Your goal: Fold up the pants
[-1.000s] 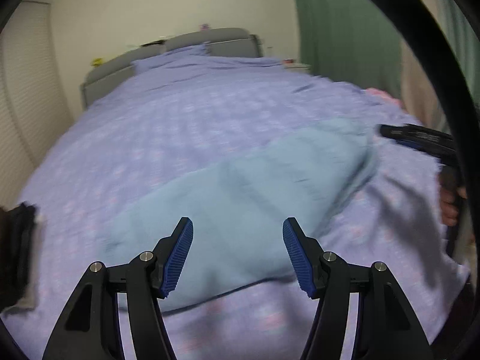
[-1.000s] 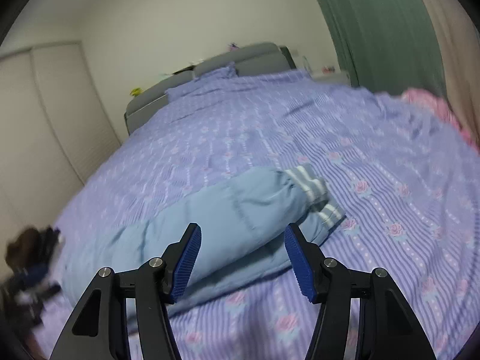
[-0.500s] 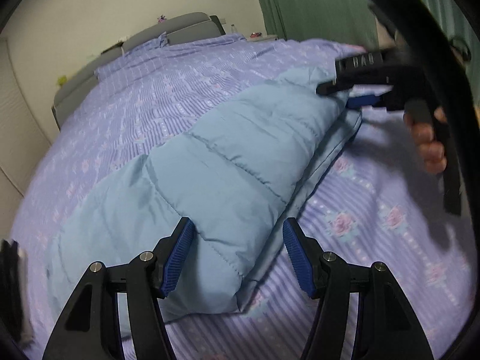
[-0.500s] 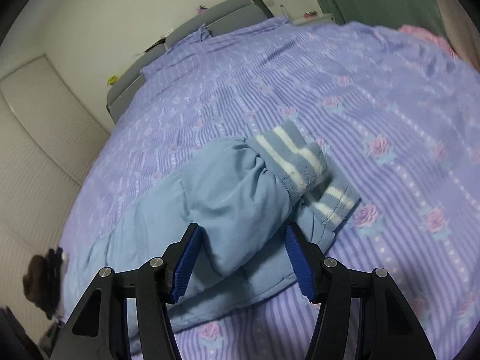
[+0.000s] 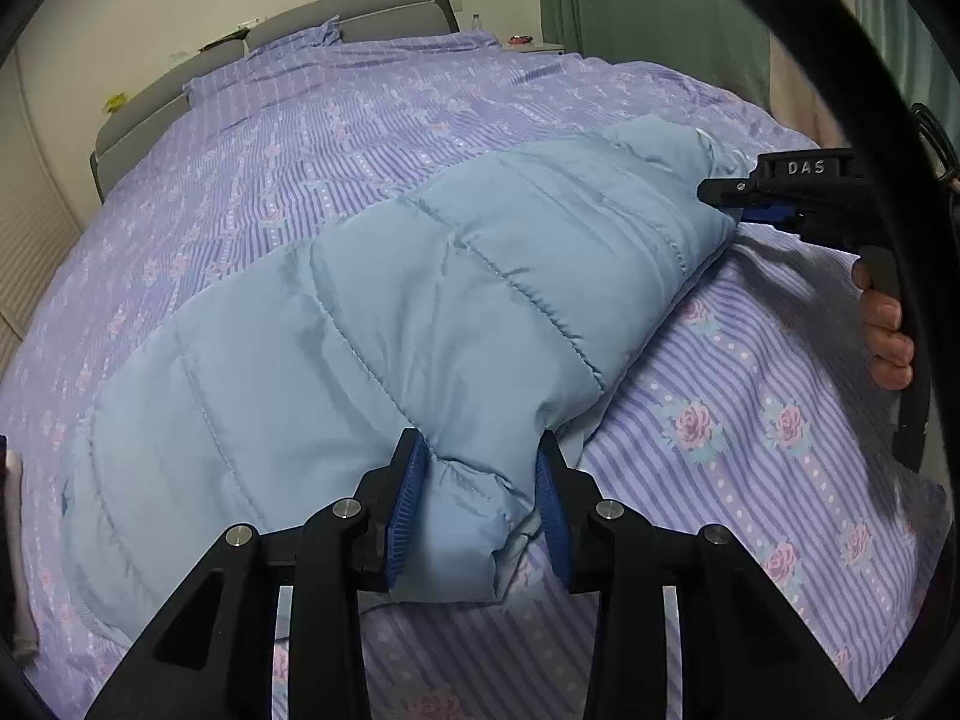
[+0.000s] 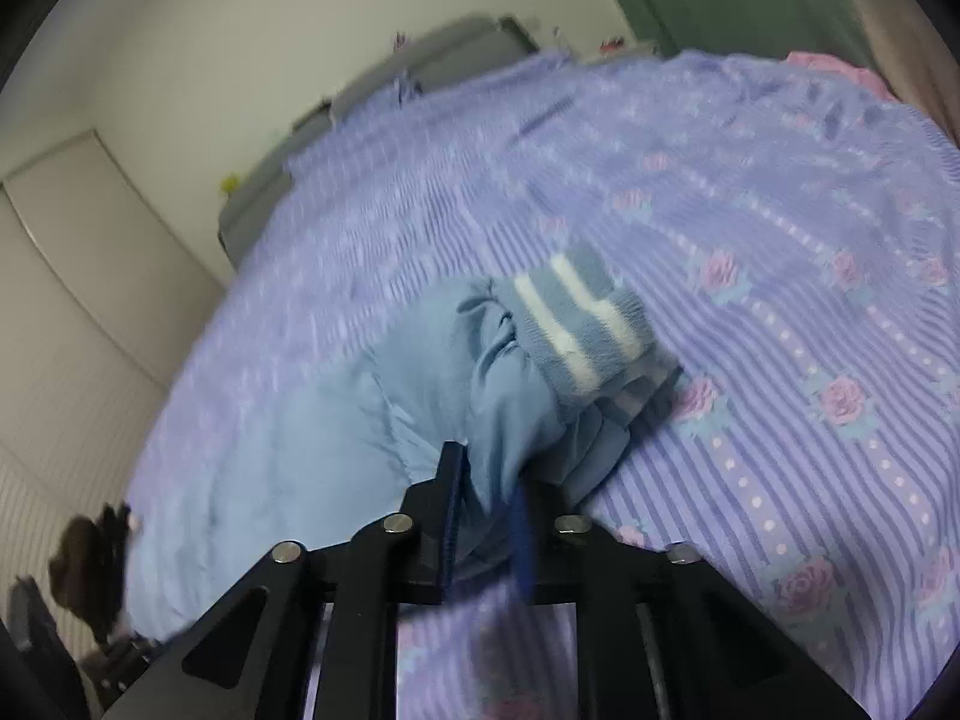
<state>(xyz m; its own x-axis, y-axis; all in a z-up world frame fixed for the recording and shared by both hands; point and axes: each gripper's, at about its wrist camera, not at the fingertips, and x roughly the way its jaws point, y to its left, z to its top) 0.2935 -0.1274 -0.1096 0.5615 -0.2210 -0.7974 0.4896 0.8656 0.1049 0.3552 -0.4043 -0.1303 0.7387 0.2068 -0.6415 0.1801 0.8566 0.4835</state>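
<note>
Quilted blue pants (image 5: 372, 324) lie flat on the bed (image 5: 750, 432); left gripper (image 5: 480, 507) and right gripper (image 6: 483, 525) each pinch an edge, cuffs (image 6: 576, 330) at 12 o'clock, probably ready to fold.

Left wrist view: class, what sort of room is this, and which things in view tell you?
Most likely a bedroom: a wide bed under a floral duvet, a grey headboard against the wall, and green curtains.

Dim, fisheye-warped; right view motion-blurred
</note>
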